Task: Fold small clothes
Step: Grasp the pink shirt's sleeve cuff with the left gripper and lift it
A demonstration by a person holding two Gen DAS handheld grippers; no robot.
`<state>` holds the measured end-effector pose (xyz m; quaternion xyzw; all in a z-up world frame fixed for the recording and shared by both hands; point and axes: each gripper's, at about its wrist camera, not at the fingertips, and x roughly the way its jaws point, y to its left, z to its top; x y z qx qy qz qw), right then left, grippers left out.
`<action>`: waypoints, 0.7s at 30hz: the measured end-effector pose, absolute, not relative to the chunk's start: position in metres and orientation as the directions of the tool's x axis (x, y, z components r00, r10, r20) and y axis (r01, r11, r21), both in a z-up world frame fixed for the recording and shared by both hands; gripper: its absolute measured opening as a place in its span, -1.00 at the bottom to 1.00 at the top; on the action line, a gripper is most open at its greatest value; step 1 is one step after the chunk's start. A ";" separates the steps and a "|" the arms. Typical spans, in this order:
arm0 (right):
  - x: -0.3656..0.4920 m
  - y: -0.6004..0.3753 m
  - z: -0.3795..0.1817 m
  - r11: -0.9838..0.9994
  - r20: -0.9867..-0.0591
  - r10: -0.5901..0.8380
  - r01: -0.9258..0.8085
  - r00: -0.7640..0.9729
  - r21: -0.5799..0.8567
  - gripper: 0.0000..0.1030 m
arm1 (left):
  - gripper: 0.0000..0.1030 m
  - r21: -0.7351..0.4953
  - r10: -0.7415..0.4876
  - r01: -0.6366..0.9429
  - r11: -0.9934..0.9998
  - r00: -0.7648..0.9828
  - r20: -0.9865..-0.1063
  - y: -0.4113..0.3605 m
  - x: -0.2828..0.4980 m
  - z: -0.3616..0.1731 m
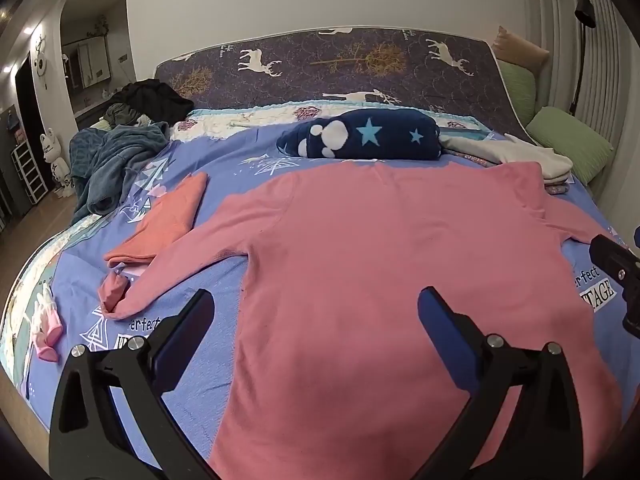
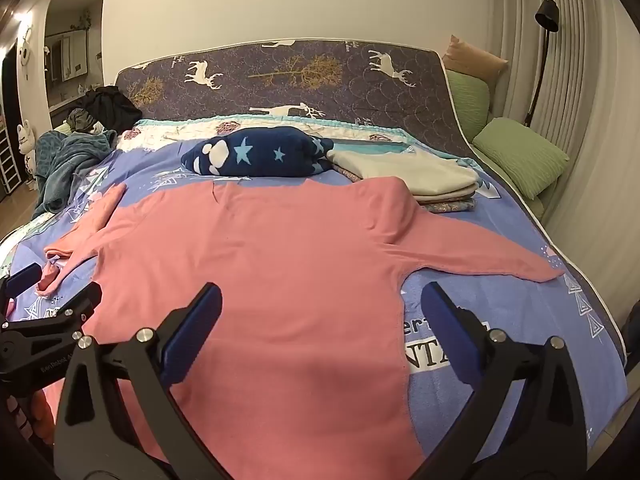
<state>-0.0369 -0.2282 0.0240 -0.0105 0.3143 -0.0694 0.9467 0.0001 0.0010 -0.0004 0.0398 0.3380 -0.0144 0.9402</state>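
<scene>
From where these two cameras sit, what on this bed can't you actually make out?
- Pink top: its hem, cut off by the bottom edge in both views, behind the open left gripper and right gripper.
- Printed lettering on the bedspread: partly covered by the top and a finger.
- Small pink item: too small to identify, left view.
- Folded pile: lower layers hidden.

Pink shirt [image 1: 380,264], lilac bedspread [image 1: 208,360], star-patterned navy blanket [image 1: 372,136].

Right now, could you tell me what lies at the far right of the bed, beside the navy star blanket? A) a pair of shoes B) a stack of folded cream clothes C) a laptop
B: a stack of folded cream clothes lies beside the navy star blanket.
</scene>
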 end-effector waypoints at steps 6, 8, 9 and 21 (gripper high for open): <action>-0.035 -0.224 0.025 0.990 -0.597 -0.141 0.120 0.789 -0.076 0.96 | 0.97 0.070 0.015 0.039 0.997 0.767 -0.641 0.008 0.000 -0.006; -0.035 -0.223 0.025 0.990 -0.597 -0.144 0.119 0.789 -0.080 0.96 | 0.97 0.064 0.016 0.033 0.997 0.765 -0.644 0.011 0.003 -0.007; -0.035 -0.223 0.025 0.990 -0.597 -0.144 0.119 0.790 -0.082 0.96 | 0.97 0.063 0.018 0.030 0.998 0.765 -0.644 0.013 0.003 -0.009; -0.016 -0.238 0.018 0.997 -0.628 -0.068 0.078 0.775 -0.011 0.95 | 0.97 -0.014 0.110 -0.179 0.984 0.663 -0.741 0.105 0.028 -0.038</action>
